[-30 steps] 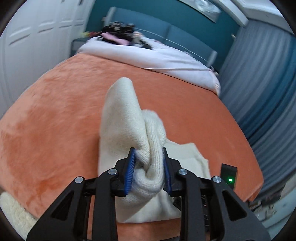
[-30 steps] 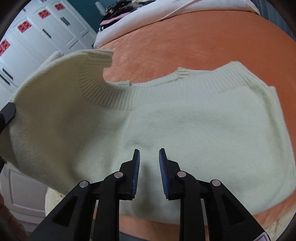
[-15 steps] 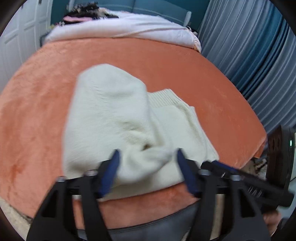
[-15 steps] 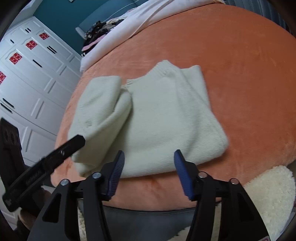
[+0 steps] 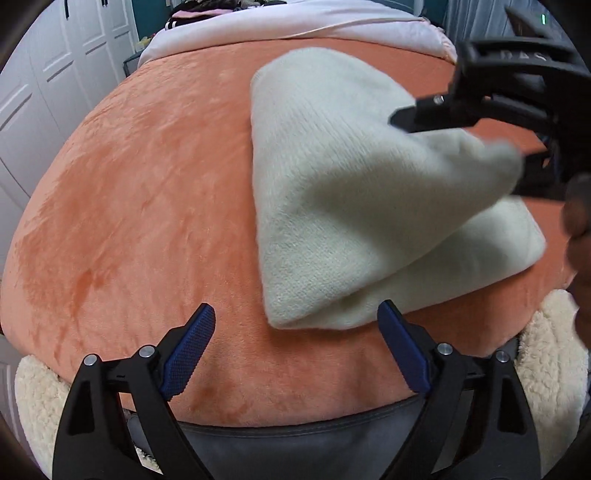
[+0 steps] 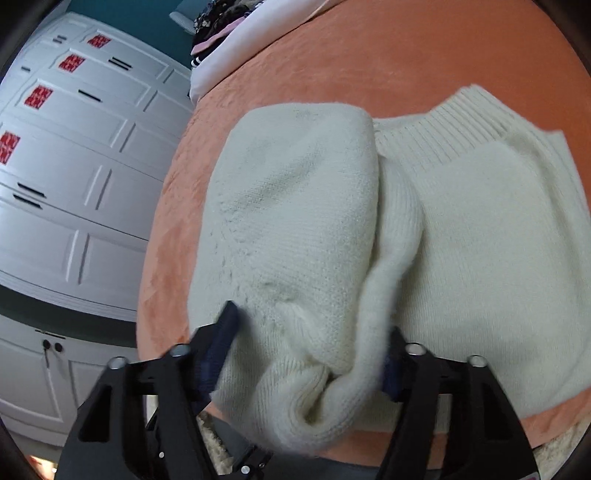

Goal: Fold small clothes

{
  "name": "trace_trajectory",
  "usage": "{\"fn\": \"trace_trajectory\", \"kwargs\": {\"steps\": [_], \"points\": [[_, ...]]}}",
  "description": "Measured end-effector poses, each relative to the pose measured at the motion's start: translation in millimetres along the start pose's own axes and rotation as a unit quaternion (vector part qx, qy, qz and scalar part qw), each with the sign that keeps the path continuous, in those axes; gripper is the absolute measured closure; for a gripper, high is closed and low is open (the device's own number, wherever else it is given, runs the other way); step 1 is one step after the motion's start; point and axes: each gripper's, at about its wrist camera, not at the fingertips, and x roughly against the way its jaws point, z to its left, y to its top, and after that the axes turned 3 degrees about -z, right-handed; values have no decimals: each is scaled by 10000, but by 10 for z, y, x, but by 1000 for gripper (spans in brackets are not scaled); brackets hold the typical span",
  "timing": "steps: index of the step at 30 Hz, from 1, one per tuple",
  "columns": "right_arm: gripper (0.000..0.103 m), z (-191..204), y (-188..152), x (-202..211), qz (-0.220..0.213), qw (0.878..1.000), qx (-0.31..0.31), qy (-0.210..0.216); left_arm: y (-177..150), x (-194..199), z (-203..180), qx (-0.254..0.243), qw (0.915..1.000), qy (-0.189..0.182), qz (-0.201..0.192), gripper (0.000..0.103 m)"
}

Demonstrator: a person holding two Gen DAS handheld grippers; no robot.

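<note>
A cream knit sweater (image 5: 332, 192) lies partly folded on the orange bed cover (image 5: 140, 192). My left gripper (image 5: 295, 343) is open and empty, just short of the sweater's near corner. My right gripper (image 6: 306, 350) has a bunched fold of the sweater (image 6: 295, 221) between its wide-set blue pads, lifting that fold off the flat ribbed-neck part (image 6: 480, 221). The right gripper also shows in the left wrist view (image 5: 491, 110), raised at the sweater's right side. Motion blur hides how firm the grip is.
A white duvet (image 5: 295, 26) and dark clothes (image 6: 221, 18) lie at the bed's far end. White wardrobe doors (image 6: 74, 166) stand to the left. A fluffy cream rug (image 5: 546, 369) edges the bed's near side. Blue curtains hang at the right.
My left gripper let go of the sweater fold, opened and drew back to the near edge. My right gripper moved in from behind and took up the bunched fold.
</note>
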Motion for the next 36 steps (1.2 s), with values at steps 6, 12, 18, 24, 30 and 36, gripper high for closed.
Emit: {"fn": "trace_trajectory", "kwargs": {"steps": [6,12,18,24,30,36], "points": [[83,440,131,1155,-1440,9823,831,867,136,252,99,627,9943,-821,-251,68],[83,-995,-37,885,-1120,9919,-571,-157,164,70,-199,309,9956,-882,37,68],[82,-1495,-348,569,-813,9879,-1318,-131,22,-52,-354,113,9978,-604,252,68],[83,-708,145,992,-1413,9897,-209,101,88,39,-296,313,9968,-696,237,66],[83,-622,212,1172,-1792,9838,68,-6,72,94,-326,51,9990,-416,129,49],[82,-1610,-254,560,-936,9864,-1321,-288,-23,-174,-327,17,9985,-123,531,50]]}}
